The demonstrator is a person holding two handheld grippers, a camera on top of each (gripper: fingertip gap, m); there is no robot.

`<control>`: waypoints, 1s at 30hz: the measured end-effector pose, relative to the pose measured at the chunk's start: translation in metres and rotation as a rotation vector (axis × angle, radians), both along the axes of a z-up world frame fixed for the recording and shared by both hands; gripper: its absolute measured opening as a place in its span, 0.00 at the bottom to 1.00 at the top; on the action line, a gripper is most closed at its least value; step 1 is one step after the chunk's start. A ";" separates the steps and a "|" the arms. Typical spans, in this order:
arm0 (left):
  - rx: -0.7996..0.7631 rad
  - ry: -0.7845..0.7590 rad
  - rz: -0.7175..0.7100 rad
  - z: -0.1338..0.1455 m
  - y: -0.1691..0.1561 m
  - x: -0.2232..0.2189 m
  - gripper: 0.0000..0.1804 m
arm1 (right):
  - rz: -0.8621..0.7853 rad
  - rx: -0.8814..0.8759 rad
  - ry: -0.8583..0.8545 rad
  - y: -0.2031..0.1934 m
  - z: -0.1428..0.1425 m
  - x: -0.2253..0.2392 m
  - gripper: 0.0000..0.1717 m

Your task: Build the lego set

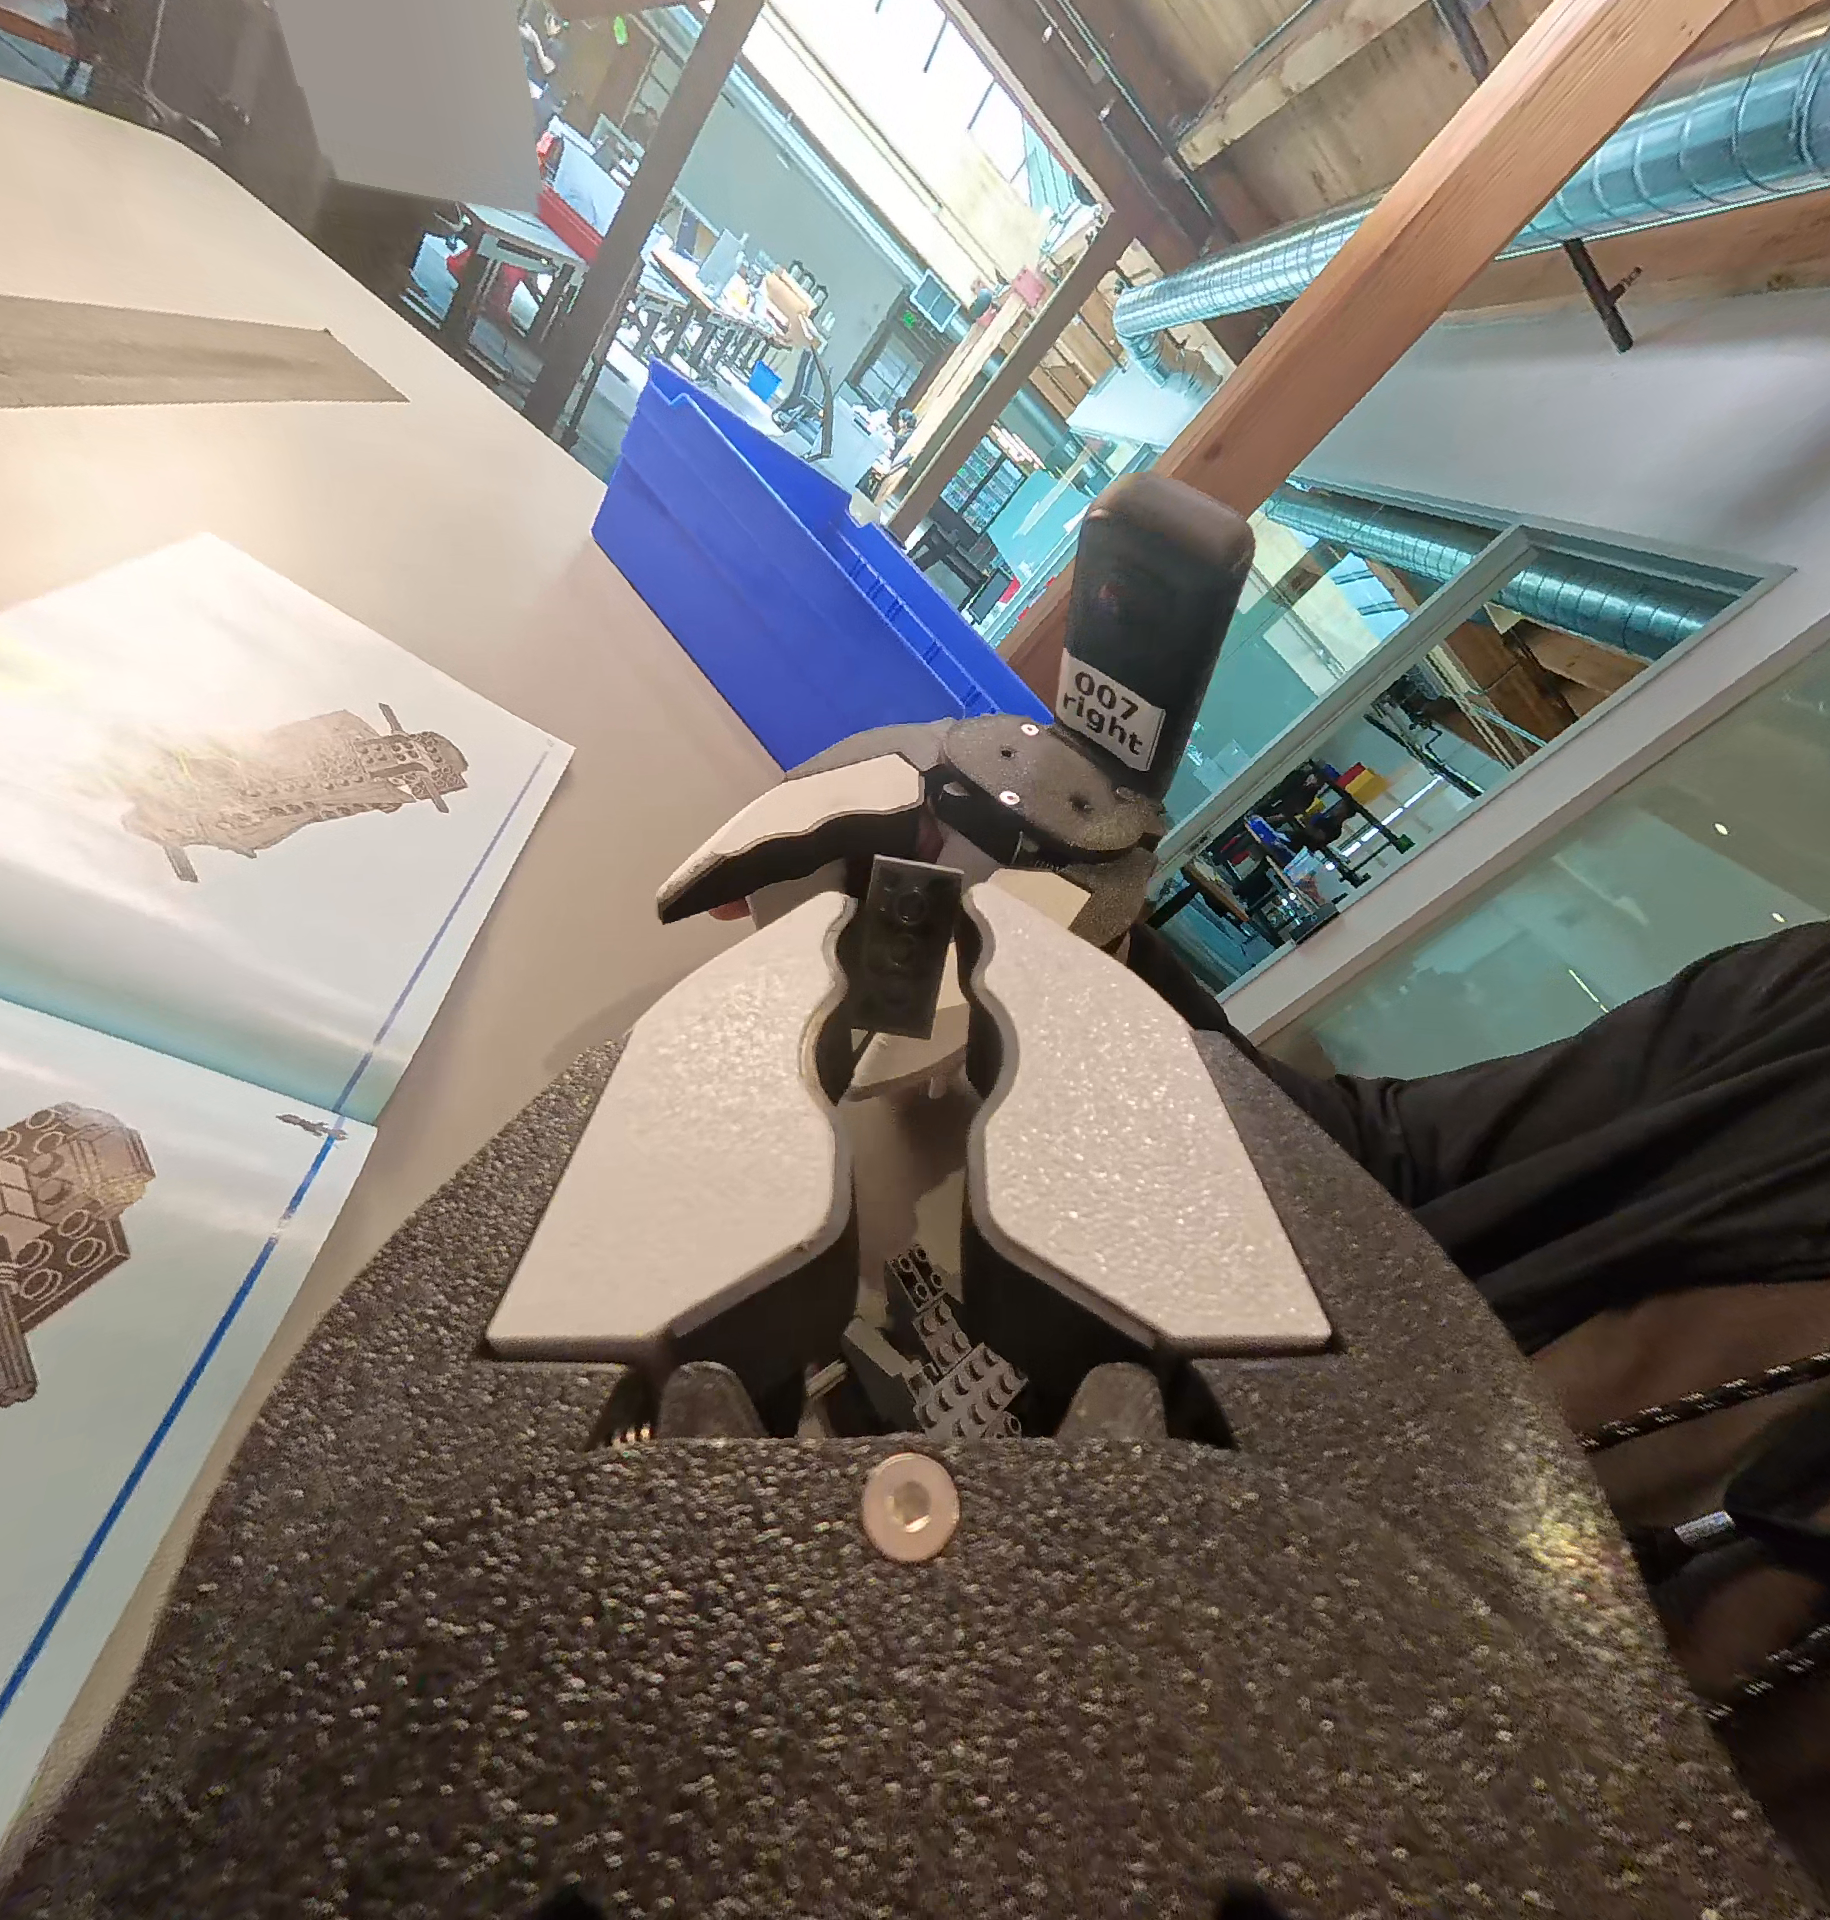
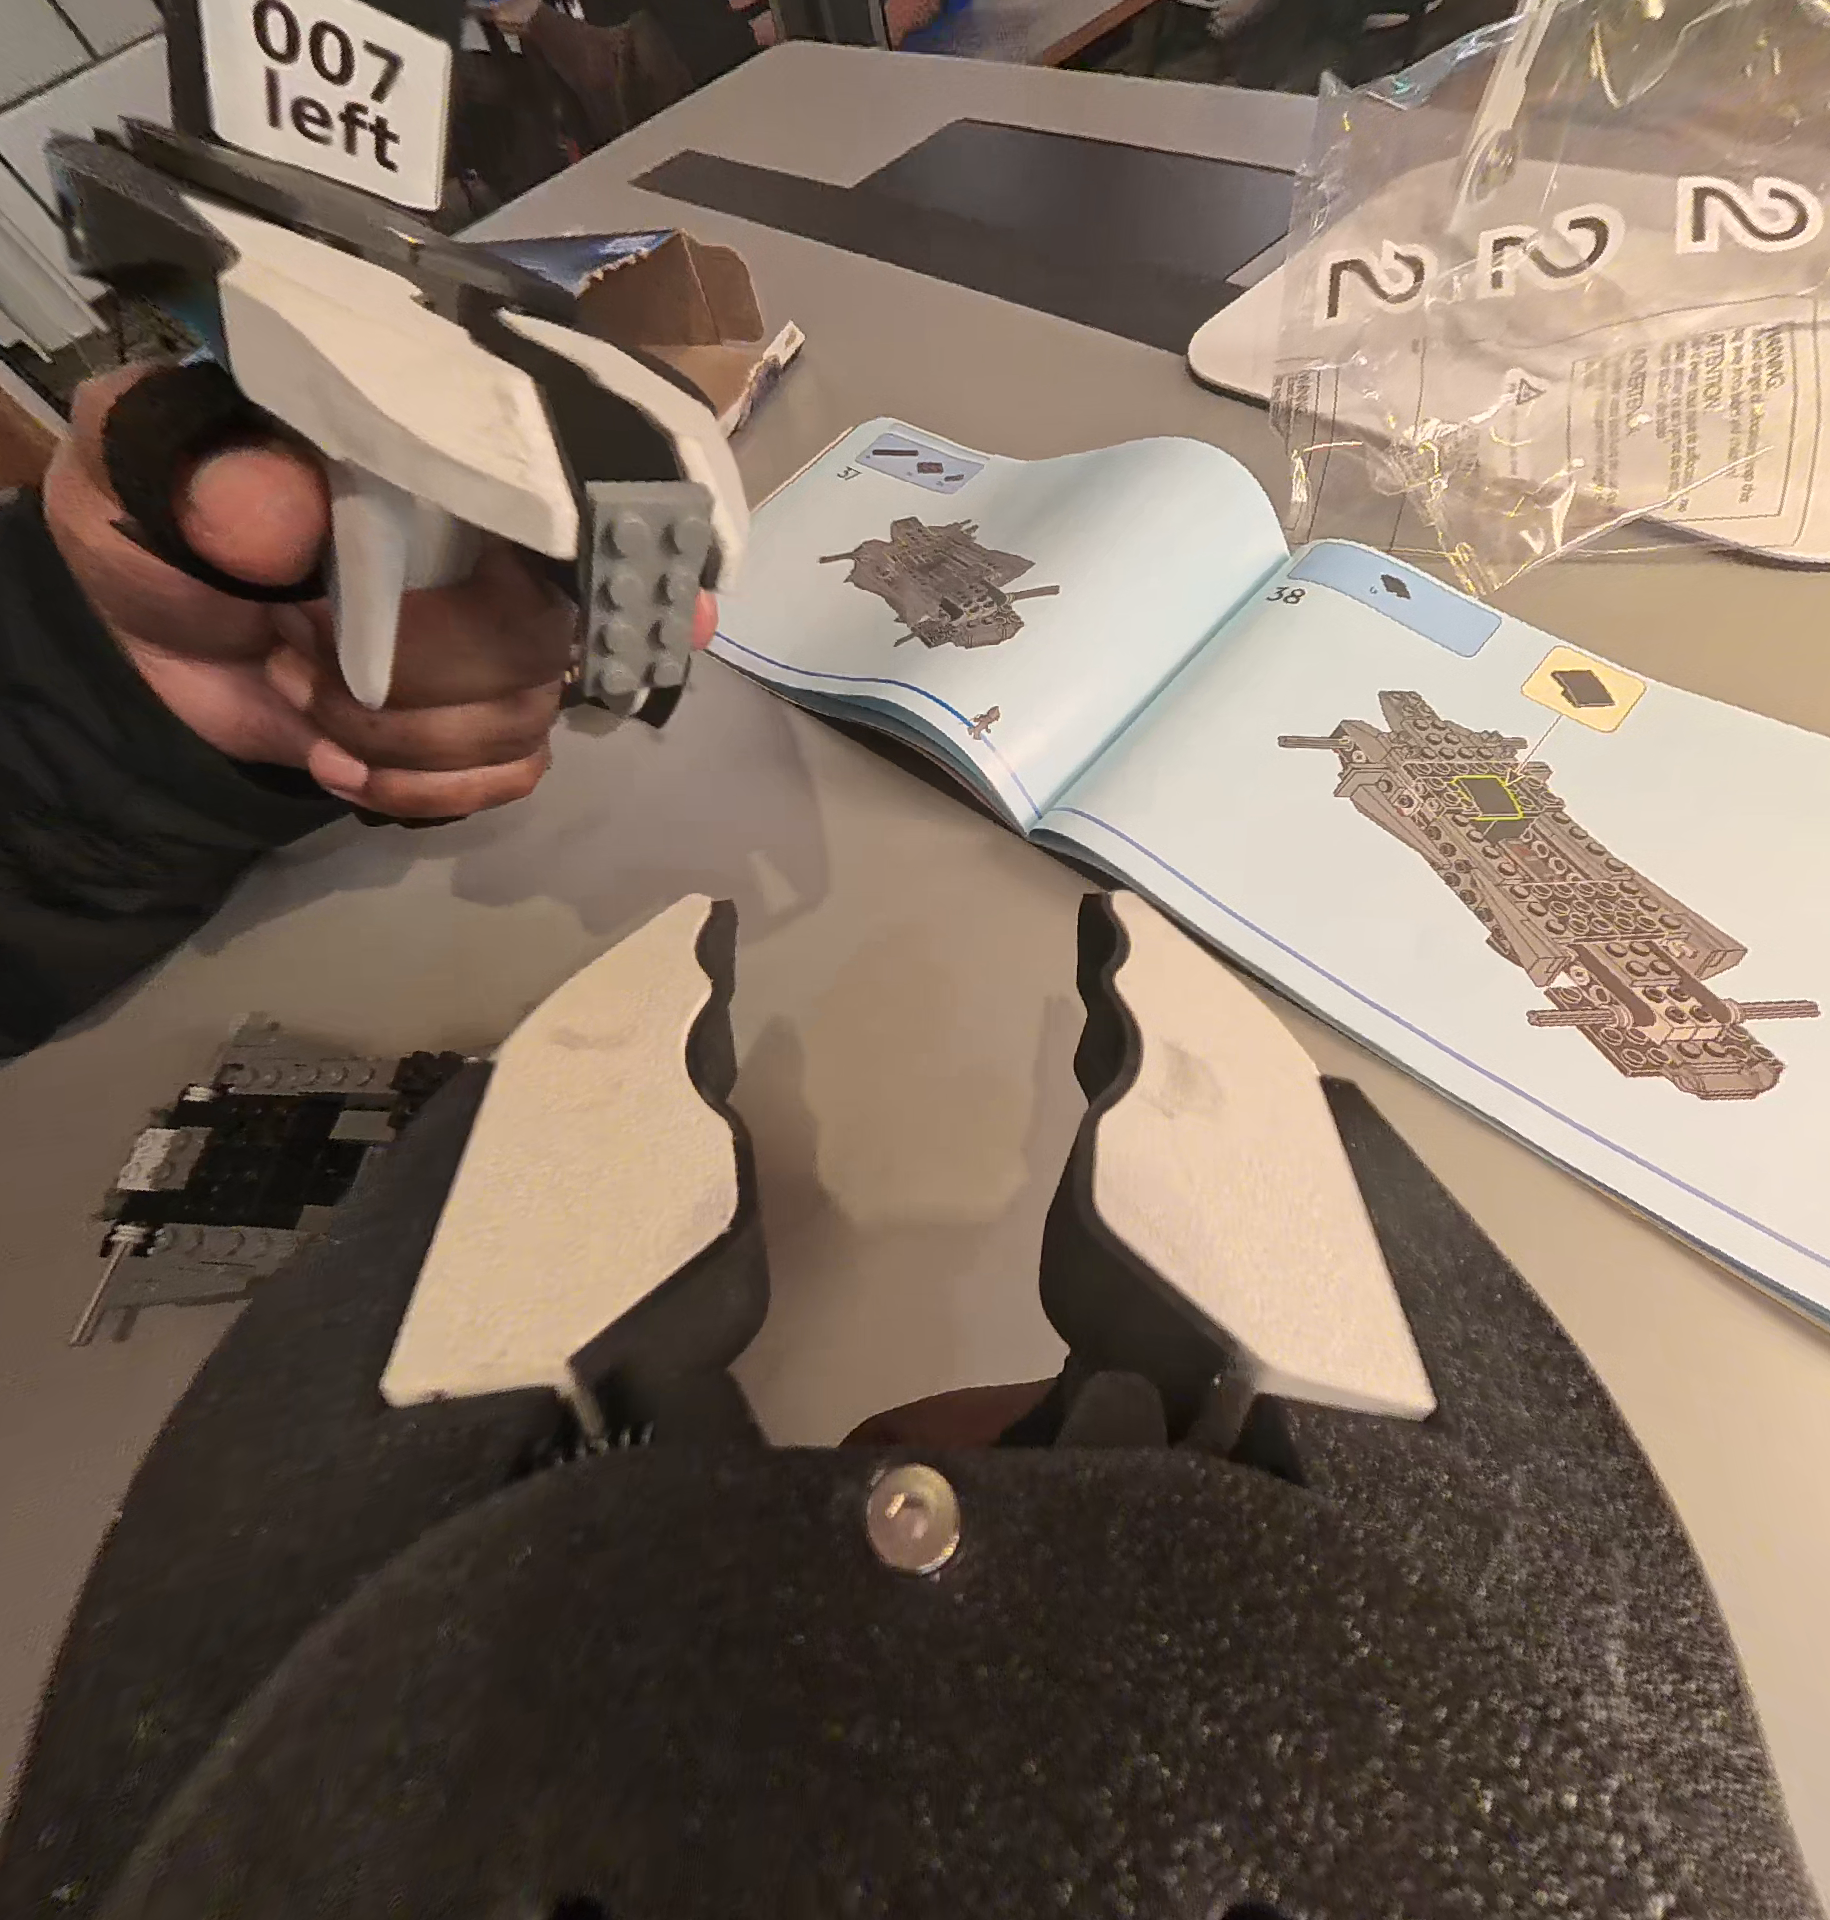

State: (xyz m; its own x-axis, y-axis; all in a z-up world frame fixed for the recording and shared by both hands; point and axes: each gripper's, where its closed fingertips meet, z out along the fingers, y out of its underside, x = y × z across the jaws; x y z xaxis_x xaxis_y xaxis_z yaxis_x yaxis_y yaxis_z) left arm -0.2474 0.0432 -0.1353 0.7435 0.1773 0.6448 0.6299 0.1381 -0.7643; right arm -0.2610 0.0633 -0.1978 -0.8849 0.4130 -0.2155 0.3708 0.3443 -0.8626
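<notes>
Left tongs (image 2: 646, 597), upper left of right view: narrow, pads clamped on grey studded plate (image 2: 641, 592), lifted off desk (image 2: 890, 987). Right tongs (image 2: 906, 997), lower centre: wide, bare, over bare desk. Nearest to right tongs: half-built grey and black model (image 2: 236, 1153), lower left, partly behind left finger. Open booklet (image 2: 1306, 831) at right, clear bag (image 2: 1576, 312) upper right, torn box (image 2: 682, 301) upper centre, blue bin (image 1: 786, 582) at desk's edge.

Both views are bright, with daylight from the big windows (image 1: 890, 156) at 12 o'clock in the left wrist view and white glare on the booklet (image 1: 215, 748) at 9 o'clock. The wide lens bends straight lines near the edges. In the right wrist view soft shadows lie on the worktop (image 2: 890, 1039), and the hand (image 2: 298, 644) at 10 o'clock is a little blurred.
</notes>
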 end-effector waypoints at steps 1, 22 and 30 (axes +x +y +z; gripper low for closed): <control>0.006 0.010 0.003 0.001 -0.001 0.000 0.09 | 0.006 -0.007 -0.011 0.001 0.001 0.001 0.37; 0.082 0.050 -0.076 0.001 0.027 0.013 0.09 | 0.166 -0.356 -0.275 -0.019 0.040 0.030 0.19; 0.164 0.060 -0.068 0.018 0.020 0.011 0.26 | 0.150 -0.325 -0.225 -0.010 0.049 0.038 0.10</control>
State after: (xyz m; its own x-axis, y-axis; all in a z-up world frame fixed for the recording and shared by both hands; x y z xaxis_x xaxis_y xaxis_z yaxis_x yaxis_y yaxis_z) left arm -0.2365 0.0630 -0.1177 0.7880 0.0210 0.6153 0.5963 0.2225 -0.7713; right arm -0.2232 0.0533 -0.1491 -0.8458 0.1621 -0.5082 0.5290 0.1321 -0.8383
